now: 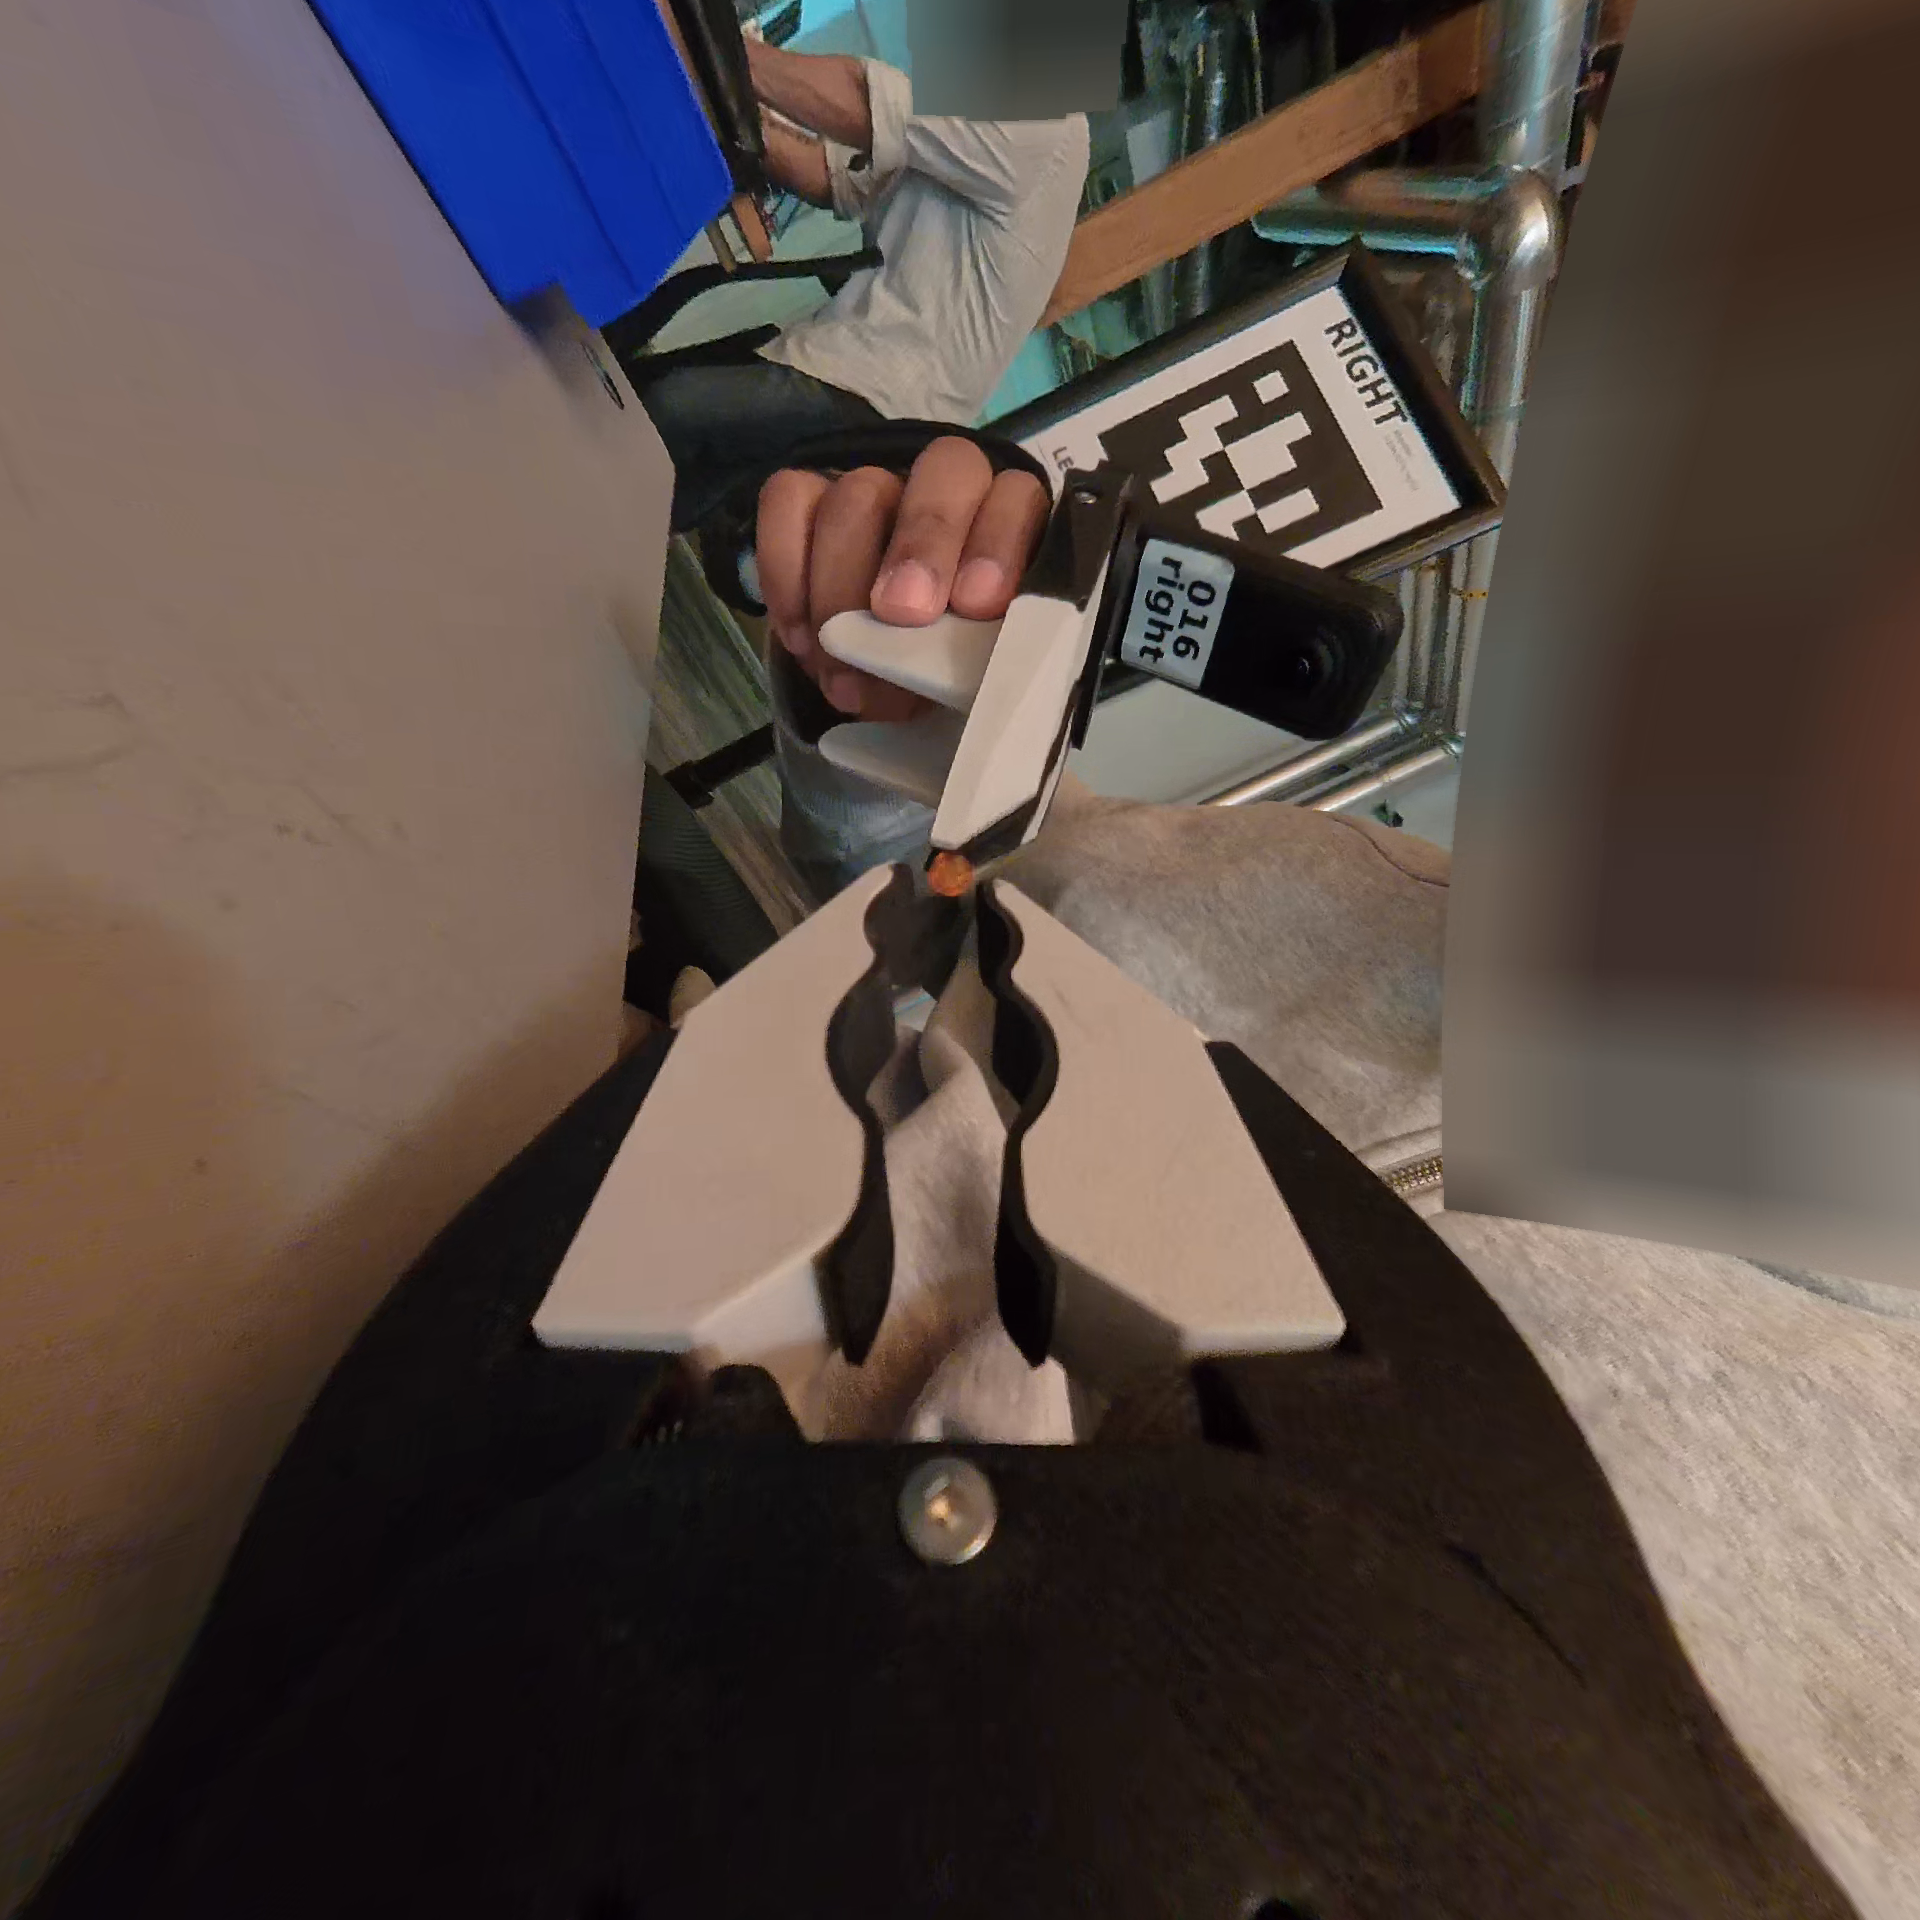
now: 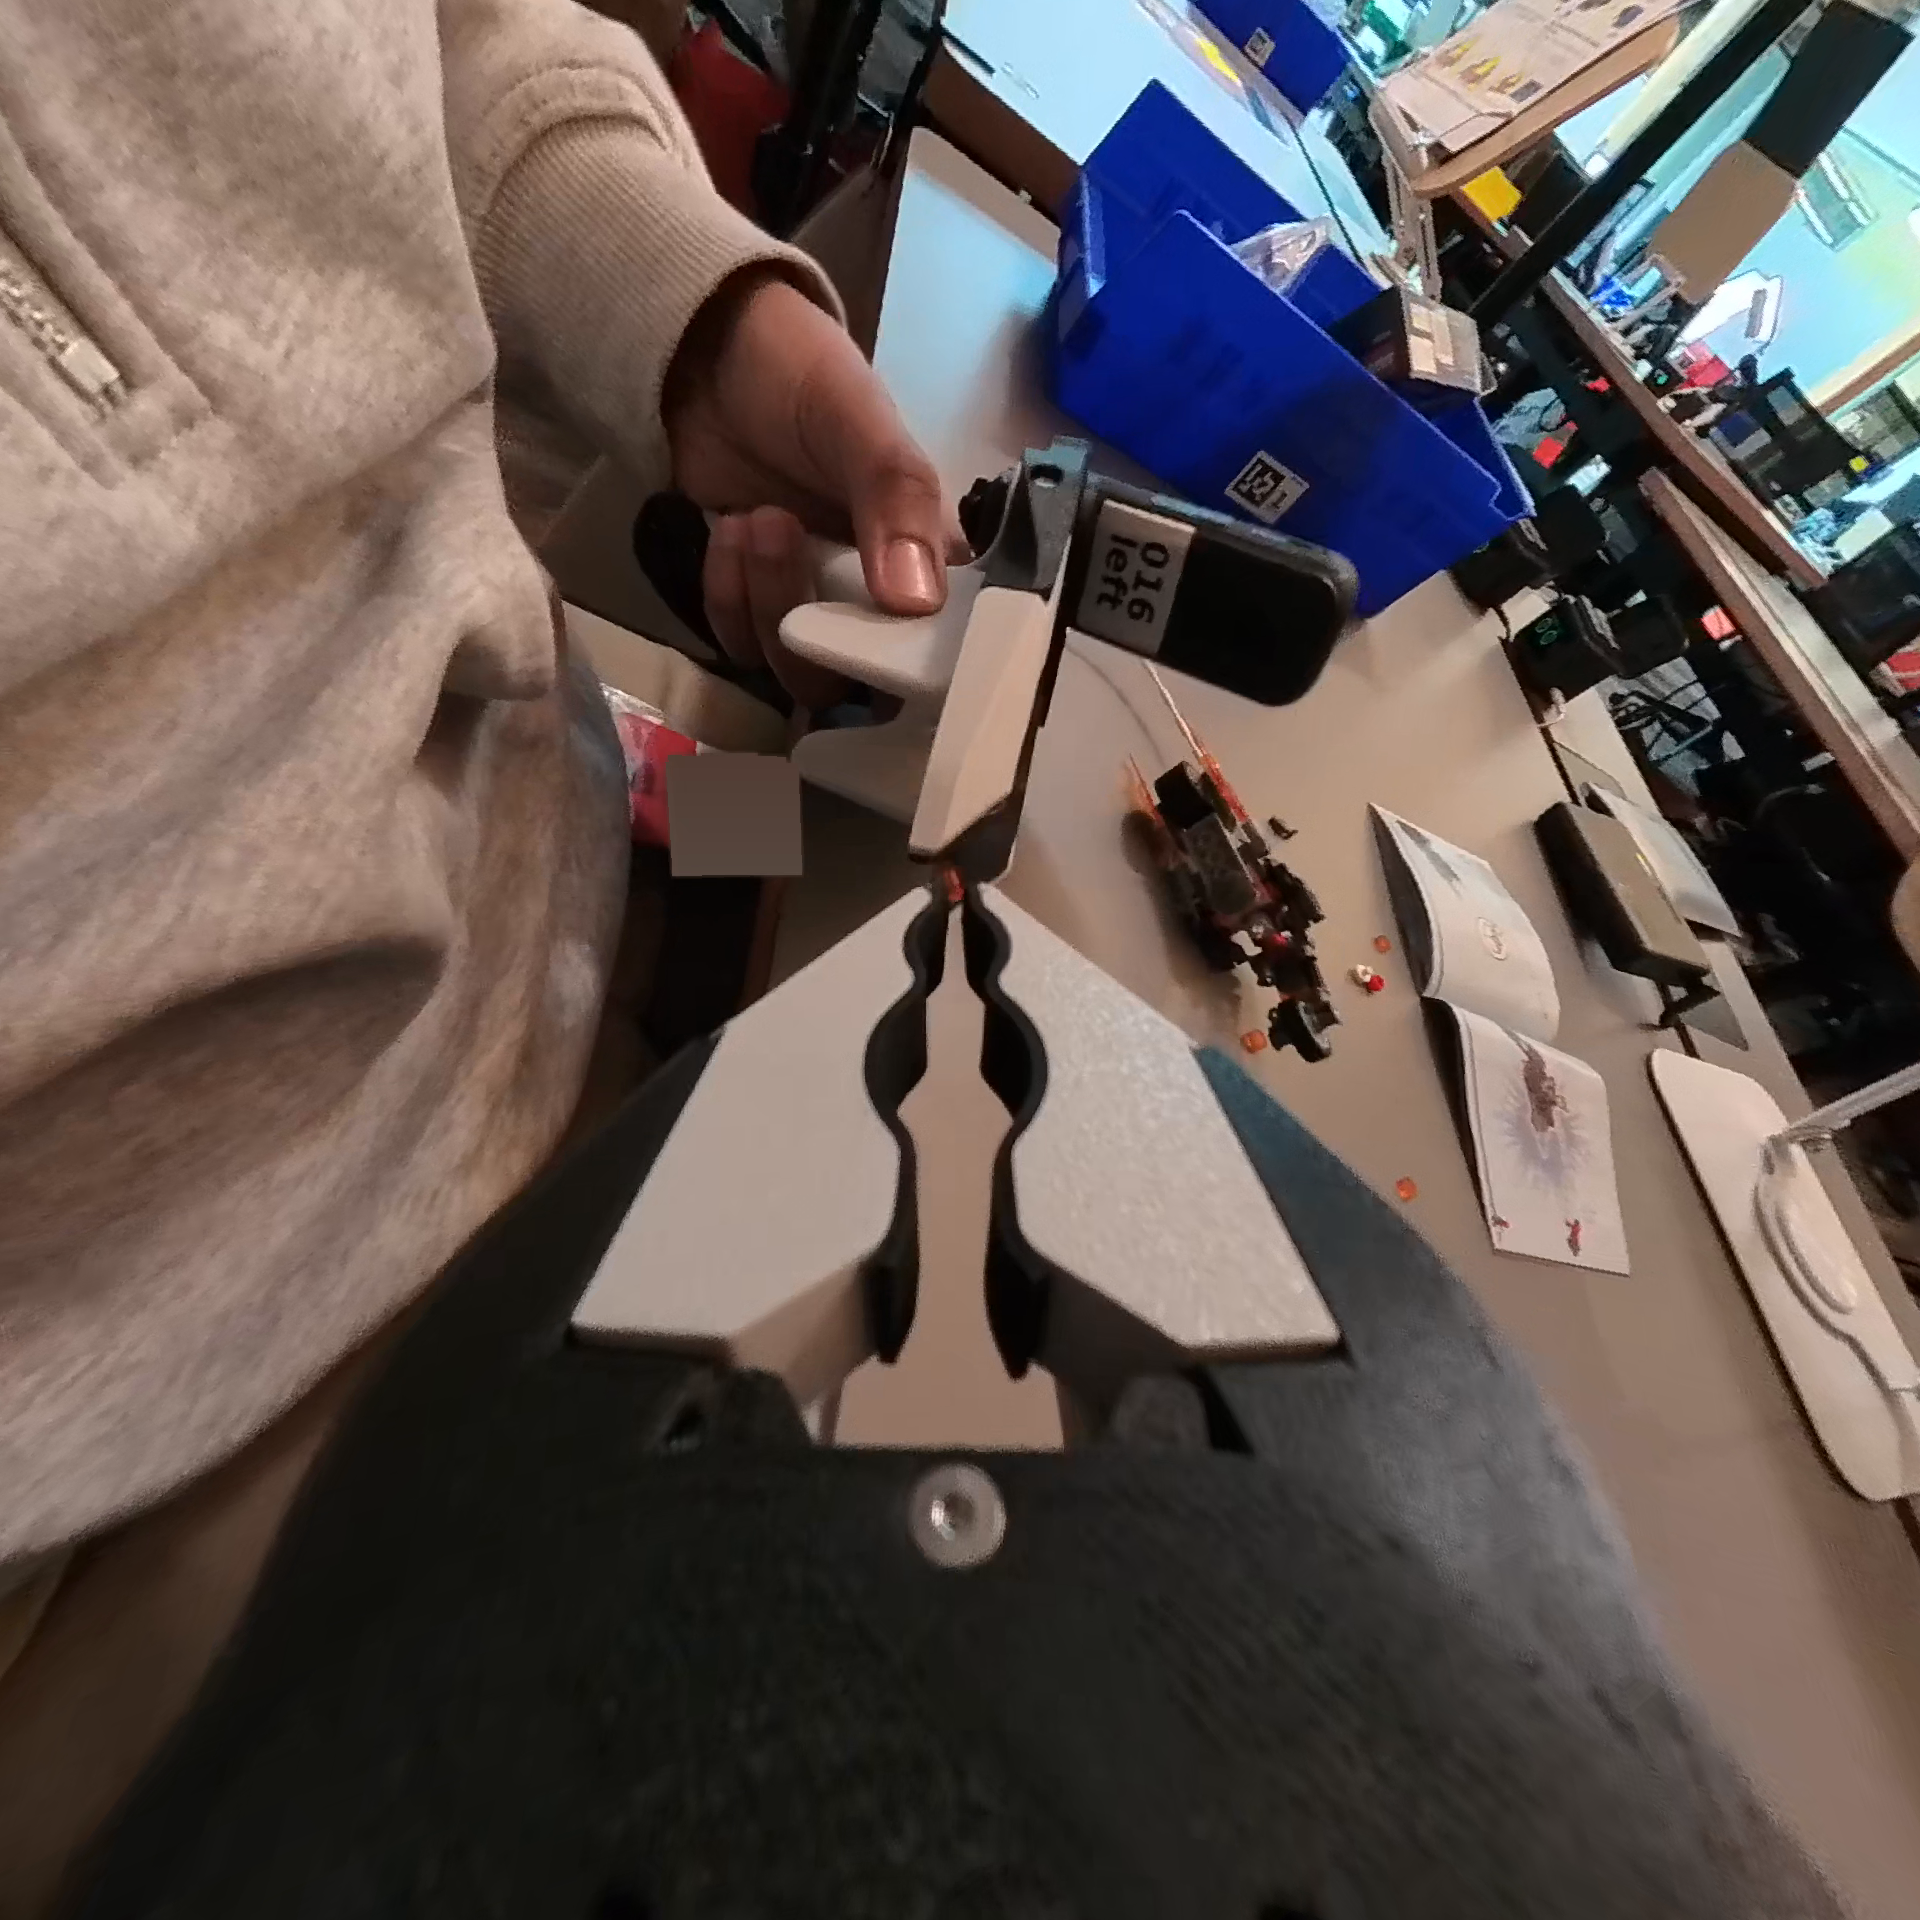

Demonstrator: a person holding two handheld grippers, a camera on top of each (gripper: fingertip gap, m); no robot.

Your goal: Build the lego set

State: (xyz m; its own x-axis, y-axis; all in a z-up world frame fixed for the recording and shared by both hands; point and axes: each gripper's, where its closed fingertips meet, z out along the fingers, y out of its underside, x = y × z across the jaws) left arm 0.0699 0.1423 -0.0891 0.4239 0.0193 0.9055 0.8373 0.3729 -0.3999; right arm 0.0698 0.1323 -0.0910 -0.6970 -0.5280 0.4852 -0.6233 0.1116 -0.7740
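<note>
Left wrist view: left tongs point(image 1: 935, 883) and right tongs point(image 1: 971, 847) meet tip to tip in the air, well above the worktop point(image 2: 1299, 727), in front of the person's grey sweatshirt point(image 2: 260, 520). A small orange stud point(image 1: 949, 871) sits exactly at the meeting point.

- Right tongs: tips closed onto the orange stud, so it appears.
- Left tongs: tips drawn near together, touching or almost touching the same stud. Whether they also pinch something dark there, cannot tell.
- Right wrist view: same junction, the stud showing as a red-orange speck between the tips.

Landmark: the partly built dark model point(image 2: 1236, 894), lying on the worktop. The stud is held well above and to the near side of it. Loose orange pieces point(image 2: 1252, 1039) lie just beside the model; an open instruction booklet point(image 2: 1507, 1039) lies beyond it; 2 blue bins point(image 2: 1247, 343) stand behind.

Step, as judged: passing or re-seating 1 tiny piece between the tongs. Next move calls for a steady pinch and a slow release from 1 side.

Stud looks round; no long axis readable. The model's long axis runs from the bins toward the booklet's near edge.
</note>
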